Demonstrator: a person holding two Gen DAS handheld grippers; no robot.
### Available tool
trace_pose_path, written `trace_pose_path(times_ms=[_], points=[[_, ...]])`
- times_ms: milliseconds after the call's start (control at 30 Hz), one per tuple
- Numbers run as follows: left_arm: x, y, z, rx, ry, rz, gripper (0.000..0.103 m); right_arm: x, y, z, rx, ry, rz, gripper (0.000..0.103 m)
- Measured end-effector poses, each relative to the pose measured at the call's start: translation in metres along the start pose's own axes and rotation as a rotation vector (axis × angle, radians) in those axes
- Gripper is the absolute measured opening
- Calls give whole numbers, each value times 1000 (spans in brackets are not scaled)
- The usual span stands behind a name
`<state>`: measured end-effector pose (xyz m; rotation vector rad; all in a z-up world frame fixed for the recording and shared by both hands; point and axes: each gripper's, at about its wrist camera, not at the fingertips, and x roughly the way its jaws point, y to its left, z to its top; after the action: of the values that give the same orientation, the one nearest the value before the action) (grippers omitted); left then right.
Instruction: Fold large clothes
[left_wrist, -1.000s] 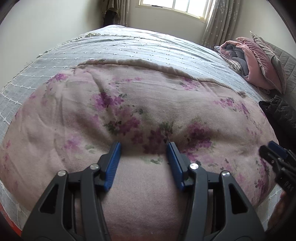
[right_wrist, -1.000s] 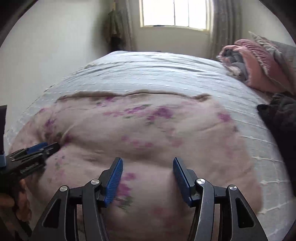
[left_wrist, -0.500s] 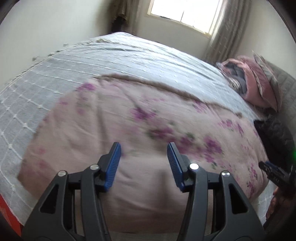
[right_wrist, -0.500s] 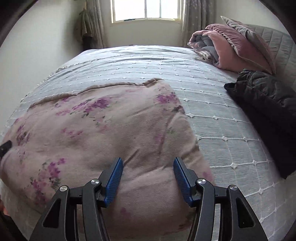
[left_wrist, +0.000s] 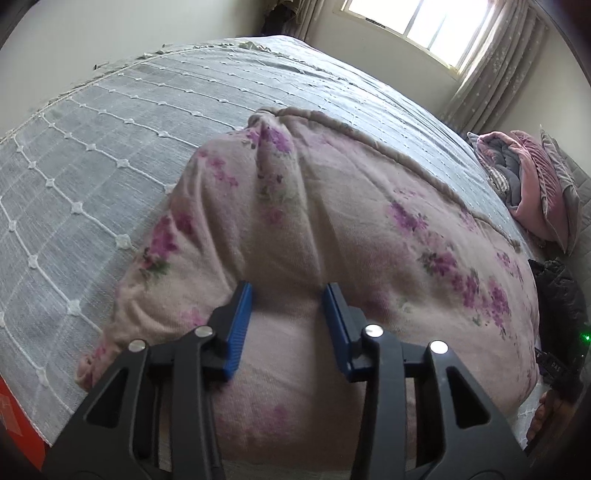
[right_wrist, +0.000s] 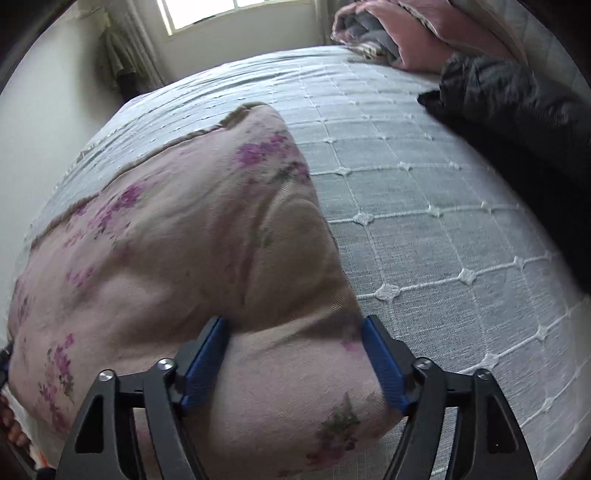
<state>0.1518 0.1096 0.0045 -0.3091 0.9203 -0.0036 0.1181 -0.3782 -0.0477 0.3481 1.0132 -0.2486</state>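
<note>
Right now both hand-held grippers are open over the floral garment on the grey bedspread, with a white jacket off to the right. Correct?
Not quite: the jacket is black, not white, as the right wrist view shows. The rest holds: left hand-held gripper and right hand-held gripper are open over the floral garment on the grey bedspread.

Left gripper (left_wrist: 288, 293) low and level, blue-padded fingers (left_wrist: 239, 325) spread apart, pointing forward. Right gripper (right_wrist: 293, 328) likewise low, blue-padded fingers (right_wrist: 384, 363) spread wide. Part of a bare hand (left_wrist: 546, 413) shows at the left view's right edge, beside the other gripper's body.
</note>
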Motion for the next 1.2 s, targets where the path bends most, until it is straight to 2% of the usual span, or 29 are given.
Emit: trace_pose_path(times_ms=[100, 200, 267, 333, 400, 433, 467, 500, 633, 733, 800, 833, 900, 933, 967, 1067, 1200], points=[[-5, 10, 2, -37, -3, -30, 34, -1, -13, -1, 57, 16, 60, 79], [-17, 20, 3, -55, -23, -50, 34, -15, -18, -2, 65, -21, 52, 79], [-24, 29, 2, -57, -41, -32, 34, -19, -27, -4, 98, -25, 51, 78], [-26, 42, 2, -72, -43, -23, 34, -20, -38, -4, 133, -19, 32, 78], [-27, 55, 2, -99, -35, -16, 34, -24, -50, -4, 160, -32, -35, 76], [-29, 61, 2, -111, -37, 22, 35, -27, -54, -4, 166, -39, -66, 74], [-31, 67, 1, -119, -43, 69, 47, -30, -57, -5, 173, -46, -97, 73], [-34, 73, 0, -133, -51, 83, 53, -33, -59, -7, 183, -50, -109, 73], [-45, 94, -4, -180, -46, 8, 55, -47, -67, -18, 231, -60, -54, 73], [-55, 102, -9, -190, -46, -31, 55, -67, -77, -29, 280, -112, -13, 74], [-65, 113, -12, -240, -64, -79, 55, -74, -83, -35, 333, -127, 49, 74], [-70, 118, -13, -268, -77, -110, 56, -75, -86, -40, 364, -119, 110, 74], [-80, 127, -16, -324, -92, -175, 65, -65, -88, -48, 429, -65, 274, 77], [-84, 128, -18, -350, -95, -210, 75, -56, -88, -53, 464, -19, 354, 78], [-85, 127, -22, -367, -90, -250, 80, -48, -89, -55, 493, 21, 407, 78], [-69, 113, -29, -373, 4, -326, 80, -22, -91, -66, 621, 126, 540, 78], [-41, 98, -49, -480, 129, -415, 80, -5, -93, -76, 768, 134, 628, 78]])
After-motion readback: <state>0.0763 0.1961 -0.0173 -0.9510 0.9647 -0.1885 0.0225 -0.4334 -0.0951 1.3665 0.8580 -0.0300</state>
